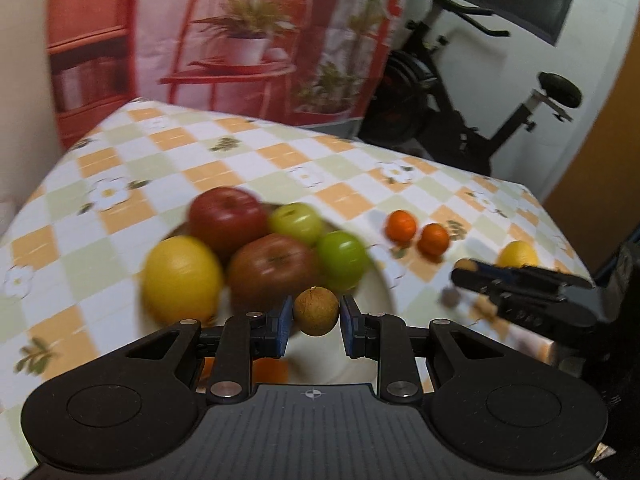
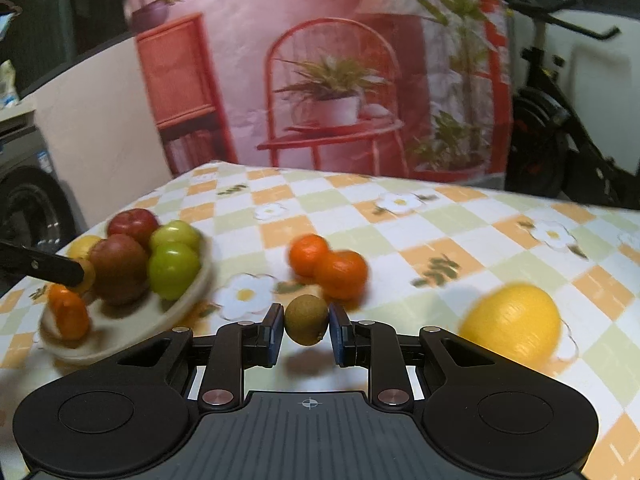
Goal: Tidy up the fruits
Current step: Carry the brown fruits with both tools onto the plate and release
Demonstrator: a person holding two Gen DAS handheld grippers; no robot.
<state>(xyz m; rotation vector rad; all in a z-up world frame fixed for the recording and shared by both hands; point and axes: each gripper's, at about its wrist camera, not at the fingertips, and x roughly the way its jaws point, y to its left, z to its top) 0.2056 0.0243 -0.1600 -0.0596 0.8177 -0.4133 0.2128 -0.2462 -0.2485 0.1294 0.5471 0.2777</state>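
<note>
My left gripper [image 1: 316, 309] is shut on a small round brown fruit [image 1: 316, 314], held just above the near rim of the white plate [image 1: 383, 294]. The plate carries two red apples [image 1: 226, 220], two green fruits [image 1: 343, 259] and a yellow citrus [image 1: 182, 278]. My right gripper [image 2: 307, 322] is shut on a greenish-brown kiwi [image 2: 306, 316] above the tablecloth. Beyond the kiwi lie two tangerines [image 2: 340, 274], and a large yellow citrus [image 2: 514, 322] lies to its right. At the right of the left wrist view my right gripper [image 1: 472, 280] shows, blurred.
The checked flowered tablecloth [image 2: 440, 220] covers the table. In the right wrist view the plate [image 2: 192, 292] sits at the left with an orange fruit [image 2: 70, 316] on its near side. An exercise bike [image 1: 460, 112] stands behind the table's far right corner.
</note>
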